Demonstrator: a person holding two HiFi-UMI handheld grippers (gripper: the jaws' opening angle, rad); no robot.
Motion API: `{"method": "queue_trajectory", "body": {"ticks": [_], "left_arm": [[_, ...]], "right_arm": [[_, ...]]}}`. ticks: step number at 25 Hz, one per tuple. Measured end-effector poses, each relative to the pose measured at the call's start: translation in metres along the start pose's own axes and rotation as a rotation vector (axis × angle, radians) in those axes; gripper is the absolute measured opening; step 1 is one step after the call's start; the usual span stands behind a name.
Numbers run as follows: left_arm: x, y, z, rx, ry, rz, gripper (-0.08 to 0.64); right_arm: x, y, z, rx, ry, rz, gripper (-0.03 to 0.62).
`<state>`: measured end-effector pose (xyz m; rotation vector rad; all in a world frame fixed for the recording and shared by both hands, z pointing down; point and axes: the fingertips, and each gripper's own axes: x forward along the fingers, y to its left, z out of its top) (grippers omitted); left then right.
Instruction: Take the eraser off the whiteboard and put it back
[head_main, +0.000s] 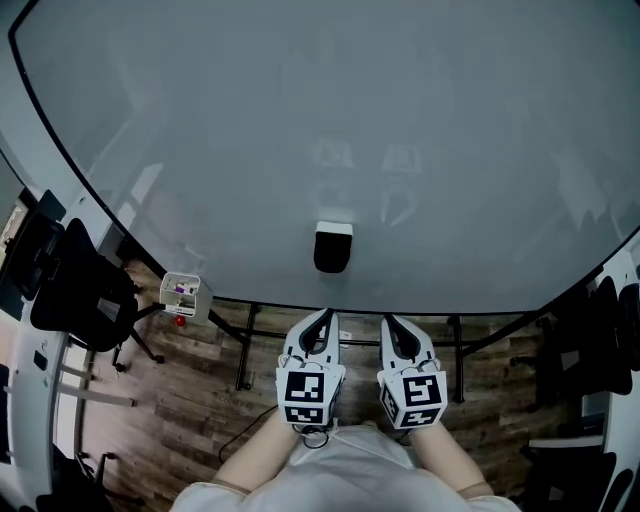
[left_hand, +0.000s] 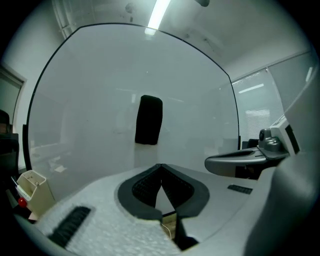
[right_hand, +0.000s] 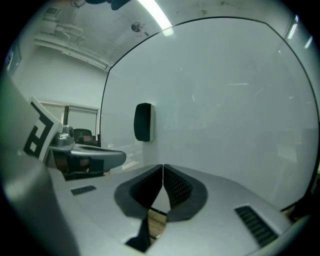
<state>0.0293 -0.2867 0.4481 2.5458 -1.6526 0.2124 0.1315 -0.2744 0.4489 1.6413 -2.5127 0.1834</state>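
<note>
A black eraser (head_main: 333, 247) with a white back clings to the large whiteboard (head_main: 330, 120), low and near its middle. Both grippers hang side by side below the board's lower edge, pointing at it and apart from the eraser. My left gripper (head_main: 328, 315) is shut with nothing between its jaws; in the left gripper view the eraser (left_hand: 149, 120) stands straight ahead above the closed tips (left_hand: 160, 166). My right gripper (head_main: 388, 320) is also shut and empty; in its view the eraser (right_hand: 143, 122) sits ahead, a little left of the tips (right_hand: 163, 166).
A small white holder (head_main: 184, 295) with markers and a red thing hangs at the board's lower left edge. A black office chair (head_main: 75, 290) stands at the left, another (head_main: 600, 340) at the right. Black stand legs (head_main: 245, 350) rise from the wooden floor below the board.
</note>
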Motion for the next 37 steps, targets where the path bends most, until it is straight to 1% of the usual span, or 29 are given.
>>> {"method": "queue_trajectory", "body": {"ticks": [2, 4, 7, 11, 15, 20, 26, 32, 37], "left_arm": [[-0.001, -0.004, -0.008, -0.034, 0.014, -0.026, 0.017], [-0.002, -0.006, -0.011, -0.051, 0.016, -0.039, 0.017], [-0.002, -0.007, -0.008, -0.032, -0.002, -0.044, 0.017], [-0.004, -0.009, -0.001, -0.049, -0.021, -0.054, 0.017], [-0.004, -0.013, 0.004, -0.043, -0.034, -0.065, 0.017], [-0.006, -0.006, 0.012, -0.036, -0.053, -0.052, 0.017], [-0.005, -0.005, 0.014, -0.049, -0.059, -0.052, 0.017], [-0.004, -0.011, 0.014, -0.053, -0.061, -0.068, 0.017], [-0.004, -0.015, 0.014, -0.058, -0.065, -0.074, 0.017]], "right_arm": [[-0.001, 0.001, 0.000, 0.003, -0.006, 0.005, 0.028], [-0.002, 0.002, 0.000, 0.010, -0.011, 0.008, 0.028], [-0.003, 0.005, 0.001, 0.012, -0.015, 0.017, 0.028], [-0.004, 0.010, 0.002, -0.009, -0.019, 0.025, 0.026], [-0.005, 0.014, 0.005, -0.026, -0.033, 0.037, 0.026], [-0.006, 0.014, 0.007, -0.035, -0.034, 0.028, 0.026], [-0.005, 0.013, 0.007, -0.039, -0.031, 0.028, 0.026], [-0.006, 0.010, 0.005, -0.038, -0.023, 0.020, 0.026], [-0.009, 0.009, 0.011, -0.049, -0.044, 0.017, 0.026]]}}
